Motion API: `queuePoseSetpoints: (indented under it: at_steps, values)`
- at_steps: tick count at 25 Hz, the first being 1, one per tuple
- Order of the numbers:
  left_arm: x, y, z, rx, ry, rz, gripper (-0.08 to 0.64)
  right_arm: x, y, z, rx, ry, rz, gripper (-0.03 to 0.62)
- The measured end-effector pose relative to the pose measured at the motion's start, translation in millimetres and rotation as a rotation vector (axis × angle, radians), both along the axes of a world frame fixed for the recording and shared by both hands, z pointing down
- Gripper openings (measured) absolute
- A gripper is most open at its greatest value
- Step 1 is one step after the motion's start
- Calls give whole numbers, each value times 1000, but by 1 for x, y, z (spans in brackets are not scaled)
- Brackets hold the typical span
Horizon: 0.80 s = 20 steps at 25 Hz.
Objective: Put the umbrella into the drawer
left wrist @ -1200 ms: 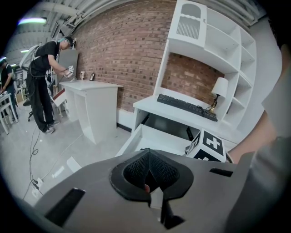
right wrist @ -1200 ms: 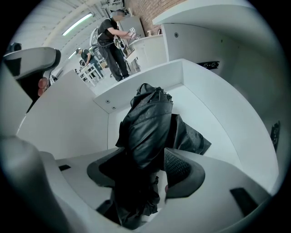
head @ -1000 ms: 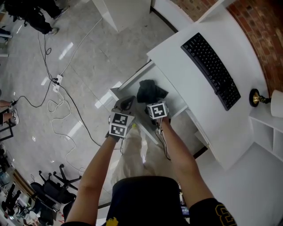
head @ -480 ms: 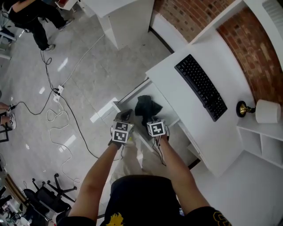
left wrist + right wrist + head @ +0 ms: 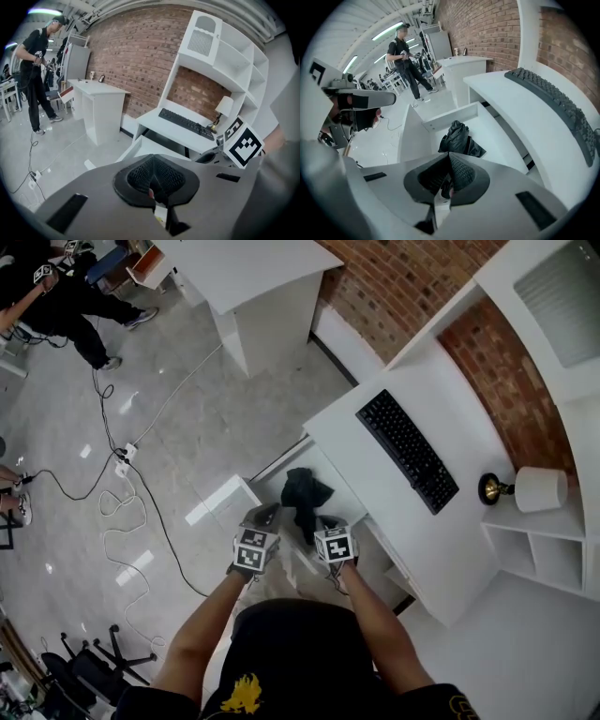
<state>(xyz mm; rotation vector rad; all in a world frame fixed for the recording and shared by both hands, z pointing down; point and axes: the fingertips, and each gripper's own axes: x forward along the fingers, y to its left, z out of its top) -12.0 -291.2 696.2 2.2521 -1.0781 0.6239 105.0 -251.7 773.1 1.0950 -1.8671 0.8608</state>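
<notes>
One black umbrella point(image 5: 302, 493) lies in the one open drawer point(image 5: 330, 472). Two grippers hang near its front: the left gripper point(image 5: 263, 517) and the right gripper point(image 5: 324, 522), both clenched tight, holding nothing.

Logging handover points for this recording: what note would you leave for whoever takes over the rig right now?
Left gripper: shut, empty, near the front of the drawer.
Right gripper: jaws have just closed with nothing between them; it is beside the left one.
Umbrella: black, folded, lying inside the open drawer; neither gripper touches it.
Done: the umbrella is in the drawer.
Left: nothing for the task itself. The drawer stands open, so pushing it shut may be a sensible finish.
</notes>
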Motion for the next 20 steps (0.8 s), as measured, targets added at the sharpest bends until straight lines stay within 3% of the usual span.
queuePoseSetpoints:
  at_steps: [12, 20]
  values:
    - [-23, -22, -114, 156, 26, 0, 14, 32, -23, -140, 268, -53, 46, 2]
    - [-35, -26, -188, 271, 55, -23, 14, 54, -31, -235, 428, -162, 179, 2]
